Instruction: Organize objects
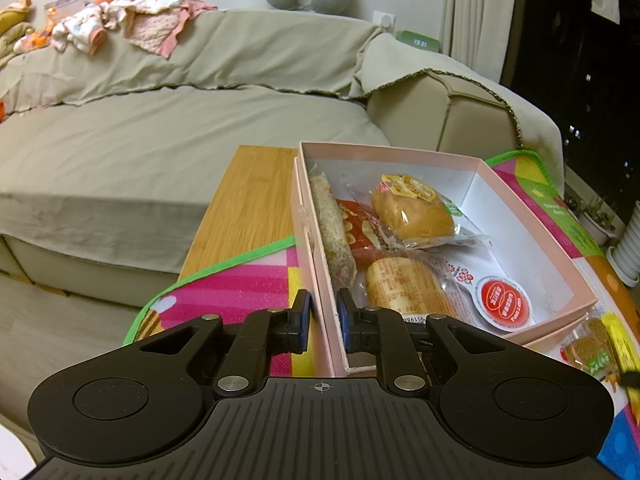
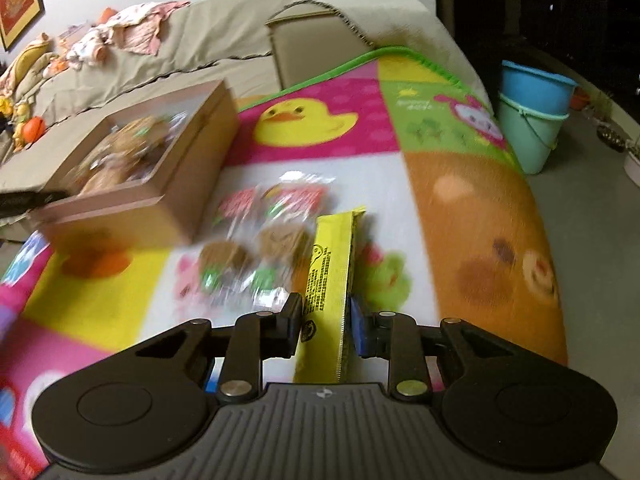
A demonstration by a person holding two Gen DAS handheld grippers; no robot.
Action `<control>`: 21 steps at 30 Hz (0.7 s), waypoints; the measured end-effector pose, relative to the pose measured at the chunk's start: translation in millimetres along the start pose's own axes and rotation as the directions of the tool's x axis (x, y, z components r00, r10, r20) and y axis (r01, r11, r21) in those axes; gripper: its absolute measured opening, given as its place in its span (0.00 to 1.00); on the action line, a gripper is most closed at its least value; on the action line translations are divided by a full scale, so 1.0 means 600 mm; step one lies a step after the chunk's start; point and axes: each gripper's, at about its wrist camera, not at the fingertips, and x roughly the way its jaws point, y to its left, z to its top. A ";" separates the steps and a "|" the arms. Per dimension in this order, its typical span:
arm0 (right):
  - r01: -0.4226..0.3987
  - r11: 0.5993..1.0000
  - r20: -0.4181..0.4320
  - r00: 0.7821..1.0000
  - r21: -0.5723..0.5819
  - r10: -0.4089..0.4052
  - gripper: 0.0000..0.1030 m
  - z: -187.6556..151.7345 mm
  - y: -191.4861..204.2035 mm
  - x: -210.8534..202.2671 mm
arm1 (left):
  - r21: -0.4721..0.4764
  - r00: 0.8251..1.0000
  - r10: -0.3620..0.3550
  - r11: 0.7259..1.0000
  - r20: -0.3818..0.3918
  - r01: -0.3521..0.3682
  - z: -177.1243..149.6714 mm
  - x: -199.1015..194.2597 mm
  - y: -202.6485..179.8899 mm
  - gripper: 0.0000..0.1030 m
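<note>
Packet — yellow, upright — sits clamped between right hand-held gripper pads.

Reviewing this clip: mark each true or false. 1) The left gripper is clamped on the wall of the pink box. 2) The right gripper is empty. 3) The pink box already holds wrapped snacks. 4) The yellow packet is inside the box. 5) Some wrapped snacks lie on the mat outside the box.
1) True: the left gripper pinches the pink box by its near wall.
2) False: the right gripper is shut on the yellow packet.
3) True: a wrapped bun and others lie inside.
4) False: it is outside the box, in the right gripper.
5) True: wrapped snacks lie on the colourful mat.
</note>
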 end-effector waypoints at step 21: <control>0.102 0.991 0.026 0.995 -0.084 -0.100 0.21 -0.003 0.047 -0.014 | 0.001 1.000 -0.003 1.000 -0.003 0.003 -0.001 0.000 0.003 0.16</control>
